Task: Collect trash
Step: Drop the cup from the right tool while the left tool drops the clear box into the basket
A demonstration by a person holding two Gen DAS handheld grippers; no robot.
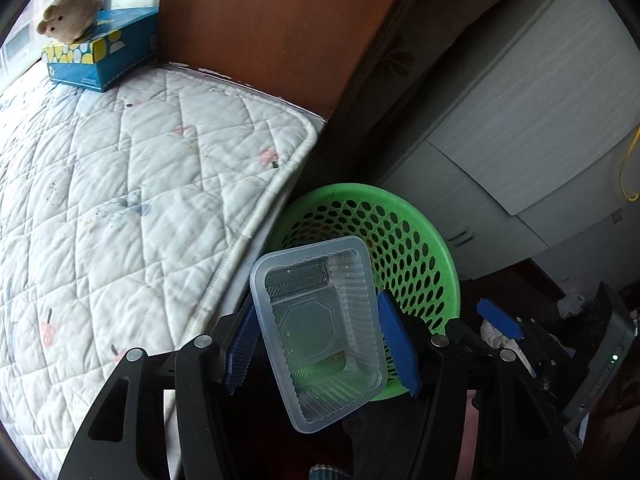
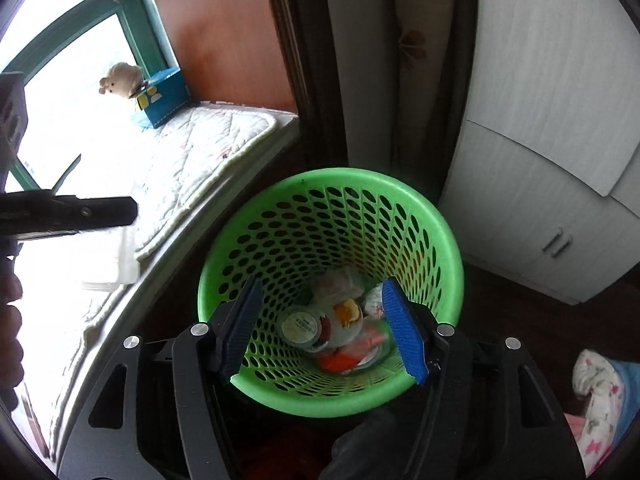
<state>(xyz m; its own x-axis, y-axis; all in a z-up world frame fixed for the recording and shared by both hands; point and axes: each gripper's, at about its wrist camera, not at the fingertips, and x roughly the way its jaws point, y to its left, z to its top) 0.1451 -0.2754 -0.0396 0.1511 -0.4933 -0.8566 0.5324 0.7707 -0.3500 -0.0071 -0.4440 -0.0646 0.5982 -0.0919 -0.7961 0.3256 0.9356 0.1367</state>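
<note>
My left gripper (image 1: 320, 344) is shut on a clear plastic food tray (image 1: 316, 320), its blue pads against the tray's long sides. The tray hangs tilted over the near rim of a green perforated basket (image 1: 420, 248) that stands on the floor beside the window seat. My right gripper (image 2: 324, 328) hovers open above the same basket (image 2: 332, 176), with nothing between its fingers. At the bottom of the basket lies trash (image 2: 340, 320): a round lidded cup, wrappers and clear packaging. A blue pad of the right gripper (image 1: 498, 320) shows at the right of the left wrist view.
A quilted white mat (image 1: 140, 200) covers the window seat, with a blue tissue box (image 1: 100, 56) and a plush toy (image 1: 68, 12) at its far end. White cabinets (image 2: 540, 160) stand right of the basket. A floral cloth (image 2: 596, 396) lies at the lower right.
</note>
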